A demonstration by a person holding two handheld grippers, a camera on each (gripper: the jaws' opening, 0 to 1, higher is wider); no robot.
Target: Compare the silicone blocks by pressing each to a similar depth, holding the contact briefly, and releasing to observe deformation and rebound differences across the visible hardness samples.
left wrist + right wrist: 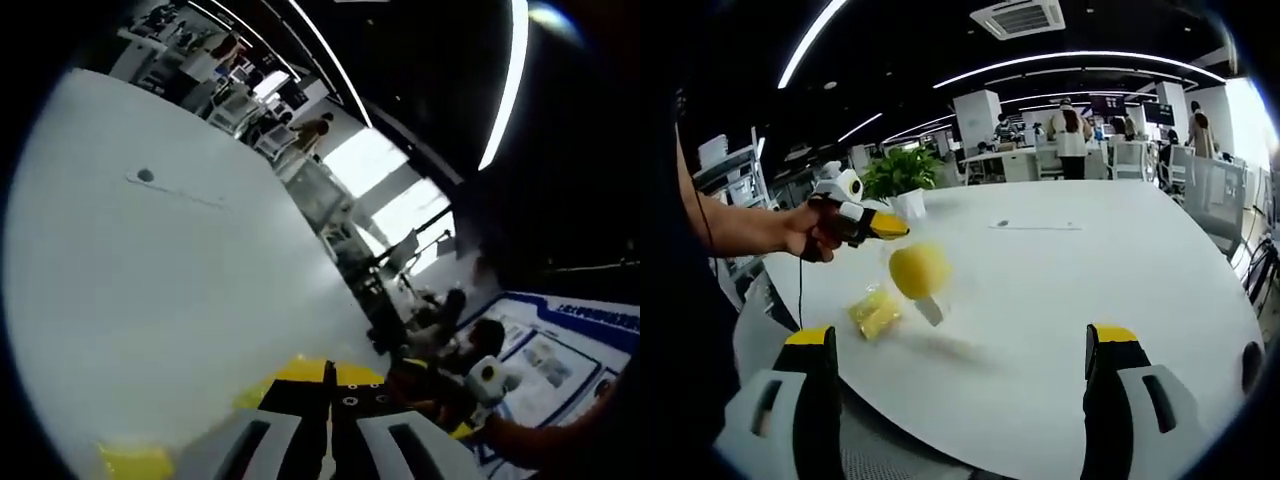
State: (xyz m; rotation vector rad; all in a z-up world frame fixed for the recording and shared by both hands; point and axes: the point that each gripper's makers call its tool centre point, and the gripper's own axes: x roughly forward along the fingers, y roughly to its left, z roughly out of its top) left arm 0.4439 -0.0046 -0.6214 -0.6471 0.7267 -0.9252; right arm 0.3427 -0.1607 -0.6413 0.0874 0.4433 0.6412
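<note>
Hovering over the white table (1120, 270), the left gripper (880, 226) had jaws pressed together, empty. A yellow silicone block (918, 270) blurred below it, apparently released. The right gripper (958, 345) waited spread near the table's edge.

The left gripper view sits low and close over the white surface (170, 290), rolled steeply, so the surface fills the left of the frame. The right gripper view looks level across the same surface (1070, 290) from its near edge, further back. Both take in that surface and the office behind it.
</note>
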